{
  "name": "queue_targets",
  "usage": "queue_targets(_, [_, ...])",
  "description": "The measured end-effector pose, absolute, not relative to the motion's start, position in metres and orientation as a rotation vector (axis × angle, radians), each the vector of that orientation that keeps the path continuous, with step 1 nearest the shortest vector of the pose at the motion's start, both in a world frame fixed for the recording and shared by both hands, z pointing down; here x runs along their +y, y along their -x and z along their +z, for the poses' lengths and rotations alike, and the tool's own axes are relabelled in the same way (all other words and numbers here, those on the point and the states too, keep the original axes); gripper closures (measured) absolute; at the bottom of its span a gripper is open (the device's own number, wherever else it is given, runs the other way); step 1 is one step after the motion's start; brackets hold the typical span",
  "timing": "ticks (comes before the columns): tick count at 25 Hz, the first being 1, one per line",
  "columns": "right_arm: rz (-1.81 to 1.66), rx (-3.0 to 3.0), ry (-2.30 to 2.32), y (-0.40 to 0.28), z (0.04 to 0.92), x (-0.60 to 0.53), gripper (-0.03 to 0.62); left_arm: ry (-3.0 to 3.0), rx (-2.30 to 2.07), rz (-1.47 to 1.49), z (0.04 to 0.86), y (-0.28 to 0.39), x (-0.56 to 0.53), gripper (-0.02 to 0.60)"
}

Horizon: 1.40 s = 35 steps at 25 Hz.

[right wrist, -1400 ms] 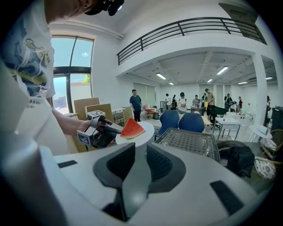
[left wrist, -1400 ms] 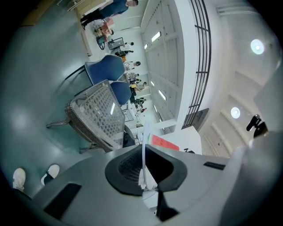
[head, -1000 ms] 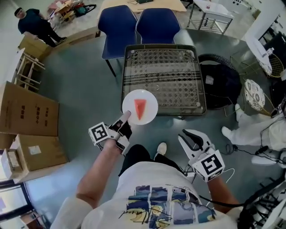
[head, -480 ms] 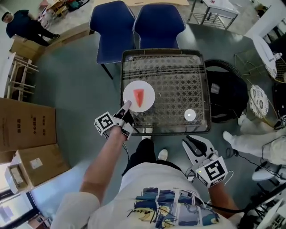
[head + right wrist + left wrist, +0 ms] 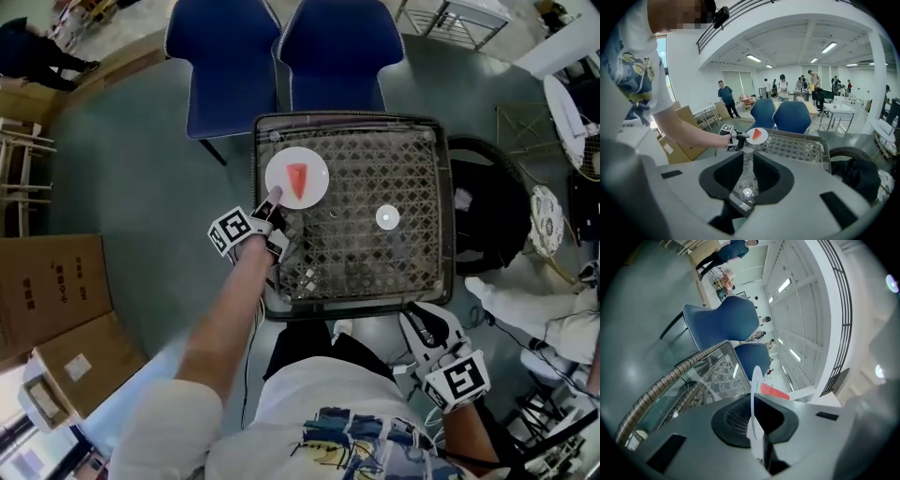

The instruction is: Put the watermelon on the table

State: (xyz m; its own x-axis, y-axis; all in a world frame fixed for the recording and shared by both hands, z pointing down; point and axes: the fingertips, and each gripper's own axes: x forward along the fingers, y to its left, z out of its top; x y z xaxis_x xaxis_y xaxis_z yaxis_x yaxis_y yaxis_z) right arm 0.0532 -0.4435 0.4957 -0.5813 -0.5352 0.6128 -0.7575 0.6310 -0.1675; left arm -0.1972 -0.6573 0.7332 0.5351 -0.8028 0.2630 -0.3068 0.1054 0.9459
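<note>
A red watermelon wedge (image 5: 297, 178) lies on a white plate (image 5: 314, 192). My left gripper (image 5: 275, 198) is shut on the plate's near rim and holds it over the far-left part of the glass-topped wicker table (image 5: 427, 253). I cannot tell whether the plate touches the glass. In the left gripper view the plate (image 5: 753, 390) shows edge-on between the jaws, with the wedge (image 5: 774, 391) behind it. My right gripper (image 5: 427, 328) hangs open and holds nothing, just off the table's near right corner. From the right gripper view the plate (image 5: 756, 135) shows over the table (image 5: 801, 149).
Two blue chairs (image 5: 220, 66) (image 5: 337, 47) stand behind the table. Cardboard boxes (image 5: 52, 291) sit at the left, and a black bag (image 5: 487, 206) and a person in white (image 5: 534, 300) at the right. A small white round spot (image 5: 387, 217) shows on the glass.
The person has stepped up to the table. My left gripper carried the plate from the near edge to the far-left part of the top. The right gripper stayed low at the side.
</note>
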Motion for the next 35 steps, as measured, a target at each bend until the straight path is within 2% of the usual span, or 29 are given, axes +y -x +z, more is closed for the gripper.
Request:
queue_targets(9, [0.696, -2.243, -1.054, -0.041, 0.518, -0.457, 0.526, -1.429, -1.054, -0.352, 0.797, 0.21, -0.712, 0.566])
queue_targets(18, [0.739, -2.229, -1.06, -0.038, 0.527, -0.472, 0.526, -1.405, -1.123, -0.238, 0.814, 0.215, -0.731, 0.565])
queue_targets(21, [0.745, -2.234, -1.049, -0.036, 0.527, -0.472, 0.526, -1.446, -1.181, -0.092, 0.813, 0.216, -0.733, 0.56])
queue_targets(30, [0.745, -2.238, -1.056, -0.04, 0.523, -0.474, 0.526, -1.616, -1.382, 0.523, 0.817, 0.222, -0.732, 0.488])
queue_targets(35, [0.727, -2.238, -1.063, -0.047, 0.522, -0.473, 0.526, -1.662, -1.411, 0.627, 0.818, 0.221, -0.732, 0.474])
